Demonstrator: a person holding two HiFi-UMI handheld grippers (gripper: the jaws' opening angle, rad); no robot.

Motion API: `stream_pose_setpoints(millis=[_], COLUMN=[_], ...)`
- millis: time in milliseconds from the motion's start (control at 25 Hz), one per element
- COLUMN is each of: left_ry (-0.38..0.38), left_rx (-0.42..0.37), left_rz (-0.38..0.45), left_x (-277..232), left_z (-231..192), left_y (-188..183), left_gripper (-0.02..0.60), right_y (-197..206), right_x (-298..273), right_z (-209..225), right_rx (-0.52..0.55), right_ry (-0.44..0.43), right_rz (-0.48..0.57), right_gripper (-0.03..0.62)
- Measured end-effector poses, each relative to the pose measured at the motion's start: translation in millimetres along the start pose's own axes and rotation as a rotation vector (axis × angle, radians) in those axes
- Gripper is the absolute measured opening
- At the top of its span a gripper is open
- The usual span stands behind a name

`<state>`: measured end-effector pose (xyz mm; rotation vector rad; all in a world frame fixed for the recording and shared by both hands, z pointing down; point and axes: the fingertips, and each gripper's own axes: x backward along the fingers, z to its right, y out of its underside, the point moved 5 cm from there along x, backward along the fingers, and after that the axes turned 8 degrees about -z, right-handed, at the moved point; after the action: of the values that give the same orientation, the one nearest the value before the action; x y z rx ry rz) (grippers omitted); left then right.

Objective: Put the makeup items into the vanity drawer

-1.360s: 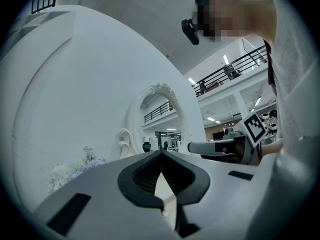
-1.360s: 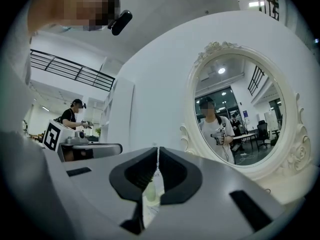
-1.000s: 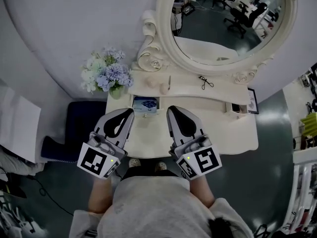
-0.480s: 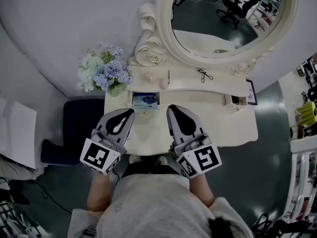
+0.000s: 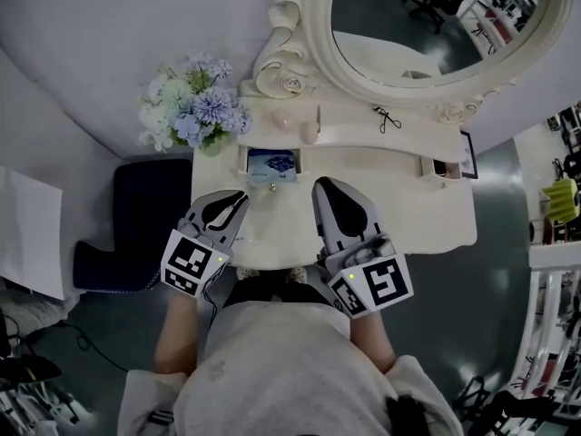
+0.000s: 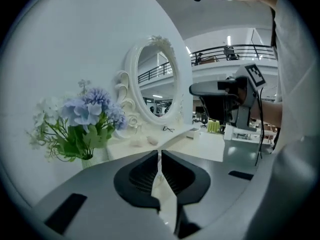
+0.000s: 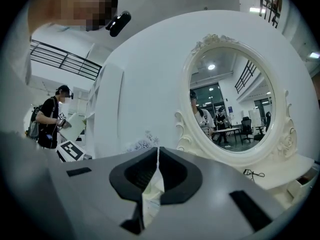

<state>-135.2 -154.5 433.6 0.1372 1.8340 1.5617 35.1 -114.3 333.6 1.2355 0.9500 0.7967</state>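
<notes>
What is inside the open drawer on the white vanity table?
Inside the drawer lies something blue and white that fills most of it. It is too small to tell what it is, and whatever is beneath it is covered.

Cropped by the head view's top edge: the upper arc of the oval mirror point(image 5: 427, 25), with the near rim of the tabletop point(image 5: 436, 216) lost beneath the left gripper point(image 5: 238, 198), the right gripper point(image 5: 322, 185) and the person's grey-clad torso point(image 5: 281, 371). Too small to name: the blue-patterned contents of the open drawer point(image 5: 271, 164), the two pale rounded items point(image 5: 287, 127) on the shelf above it, and whatever fills the right-hand drawer point(image 5: 442, 167). Blocked in both gripper views by the grippers' own grey bodies: most of the vanity's top.
</notes>
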Motion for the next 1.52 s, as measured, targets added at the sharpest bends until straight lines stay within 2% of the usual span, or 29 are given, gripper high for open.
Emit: stream_pose_setpoints(millis=[80, 200, 520, 880, 1080, 1240, 1520], left_ry=[-0.005, 0.013, 0.058, 0.099, 0.106, 0.074, 0.047], left_rx=[-0.022, -0.048, -0.109, -0.128, -0.066, -0.044, -0.028], left_rz=[-0.066, -0.169, -0.435, -0.608, -0.597, -0.583, -0.546], left_x=[-6, -18, -42, -57, -59, -58, -56], left_z=[-4, -9, -11, -12, -15, -16, -14], left_y=[16, 39, 100, 145, 152, 152, 152], left_gripper=[0.032, 0.101, 0.175, 0.267, 0.27, 0.275, 0.202], right_y=[2, 6, 9, 10, 11, 11, 7], right_x=[-1, -3, -2, -6, -10, -13, -14], right_z=[0, 2, 8, 14, 18, 20, 21], right_rx=[-0.002, -0.004, 0.004, 0.005, 0.007, 0.007, 0.014], right_ry=[0.005, 0.016, 0.05, 0.074, 0.073, 0.062, 0.041], right_rz=[-0.01, -0.023, -0.051, -0.075, -0.078, -0.077, -0.065], right_gripper=[0.026, 0.026, 0.026, 0.026, 0.026, 0.026, 0.026])
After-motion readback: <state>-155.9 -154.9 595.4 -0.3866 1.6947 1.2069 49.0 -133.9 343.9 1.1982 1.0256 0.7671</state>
